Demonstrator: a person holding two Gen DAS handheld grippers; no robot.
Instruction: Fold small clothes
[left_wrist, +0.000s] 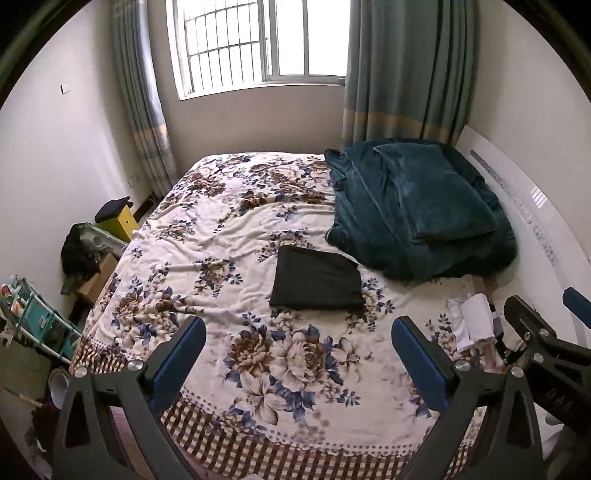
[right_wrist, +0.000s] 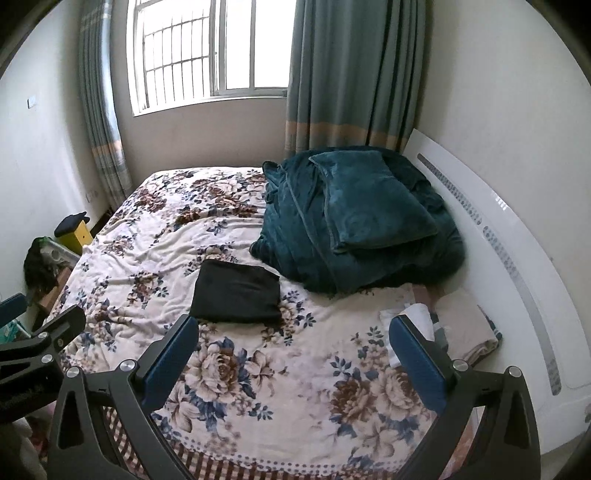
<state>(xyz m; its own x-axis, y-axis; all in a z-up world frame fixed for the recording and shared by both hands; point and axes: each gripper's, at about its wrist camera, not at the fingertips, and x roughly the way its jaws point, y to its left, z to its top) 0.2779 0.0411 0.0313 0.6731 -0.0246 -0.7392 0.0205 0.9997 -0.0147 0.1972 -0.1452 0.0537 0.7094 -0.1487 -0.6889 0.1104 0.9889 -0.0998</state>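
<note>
One folded black garment (left_wrist: 317, 279); one teal blanket heap (left_wrist: 417, 210); two grippers; one bed (left_wrist: 207, 229); two curtains; one window (left_wrist: 258, 44).

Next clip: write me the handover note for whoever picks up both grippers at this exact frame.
Left gripper: open, empty, above the near end of the bed.
Right gripper: open, empty, beside it.
Black garment: lies folded flat mid-bed, near the teal blanket.
White clothes: loose, crumpled heap on the right, by the headboard; a beige folded piece lies beside it.
Done: the black piece looks finished.
Left: probably the white heap.
</note>
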